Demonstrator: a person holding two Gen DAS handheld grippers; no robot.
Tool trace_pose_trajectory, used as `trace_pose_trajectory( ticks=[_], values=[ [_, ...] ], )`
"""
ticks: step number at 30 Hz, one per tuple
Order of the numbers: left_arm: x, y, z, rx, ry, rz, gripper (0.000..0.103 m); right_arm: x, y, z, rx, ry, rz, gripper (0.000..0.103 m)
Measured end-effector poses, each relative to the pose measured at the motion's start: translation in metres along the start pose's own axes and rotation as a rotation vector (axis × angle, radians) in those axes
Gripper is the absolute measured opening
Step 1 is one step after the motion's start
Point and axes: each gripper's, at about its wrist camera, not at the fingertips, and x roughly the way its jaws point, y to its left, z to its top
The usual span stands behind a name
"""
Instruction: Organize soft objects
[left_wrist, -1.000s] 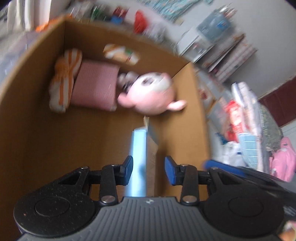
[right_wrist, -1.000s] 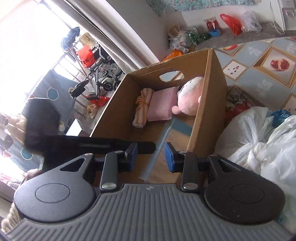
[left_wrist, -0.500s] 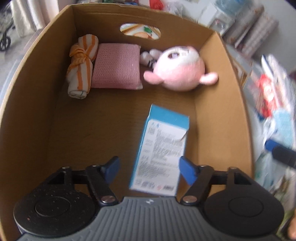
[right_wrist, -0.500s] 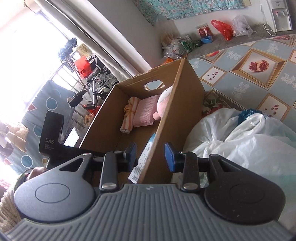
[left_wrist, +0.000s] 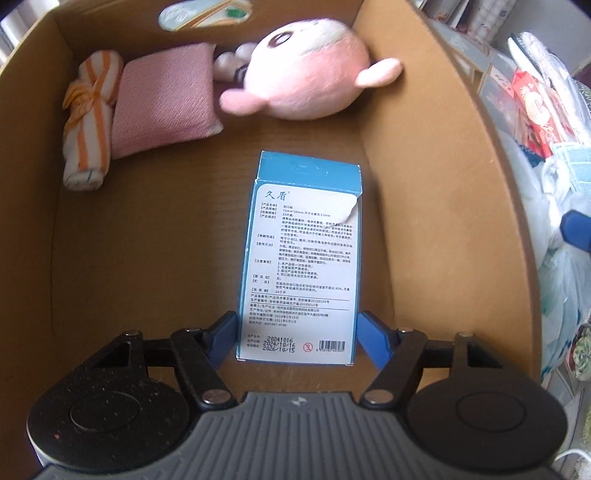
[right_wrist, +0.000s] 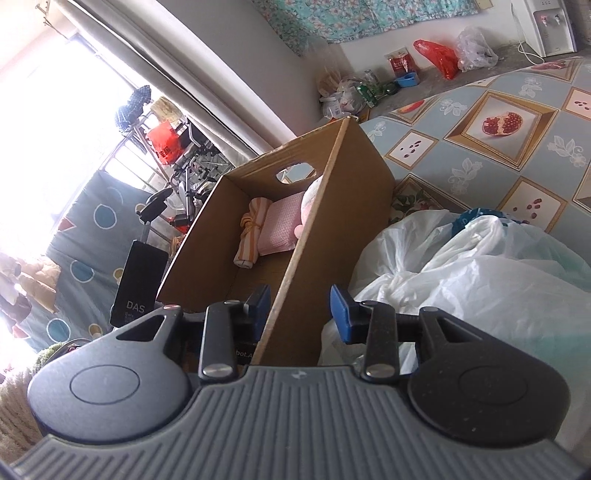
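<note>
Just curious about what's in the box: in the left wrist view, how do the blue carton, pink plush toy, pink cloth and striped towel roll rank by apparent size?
1. Blue carton, though nearest the camera.
2. Pink plush toy and pink cloth: too alike.
3. Striped towel roll.

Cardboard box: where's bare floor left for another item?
Cardboard box: free floor left of the blue carton, below the striped roll and pink cloth. The far wall is crowded, with the pink plush included.

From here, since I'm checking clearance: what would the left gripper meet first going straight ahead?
Probably the blue box, lying between the open left gripper fingers on the cardboard box floor; depth is unclear.
</note>
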Motion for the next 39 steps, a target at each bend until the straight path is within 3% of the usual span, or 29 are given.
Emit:
trace_pose_trajectory(
  ticks=[13,19,27,29,34,39],
  values=[
    [0.005,0.000,0.034,-0.124,-0.053,-0.046,0.072,0.001,-0.012,0.000,0.025,0.000,-0.016,0.038],
    [-0.002,0.014,0.029,-0.201,-0.074,-0.125,0.069,0.000,-0.015,-0.002,0.029,0.001,-0.020,0.040],
    [-0.041,0.016,0.013,-0.203,-0.161,-0.178,0.071,-0.011,-0.017,-0.009,0.031,-0.024,-0.036,0.041],
    [-0.057,0.012,0.005,-0.201,-0.202,-0.182,0.071,-0.017,-0.017,-0.011,0.030,-0.037,-0.044,0.041],
    [-0.106,0.007,-0.020,-0.247,-0.390,-0.130,0.077,-0.045,-0.020,-0.015,-0.006,-0.102,-0.088,0.047],
    [-0.148,-0.015,-0.034,-0.212,-0.552,-0.125,0.082,-0.087,-0.028,-0.016,-0.036,-0.177,-0.169,0.052]
  ],
)
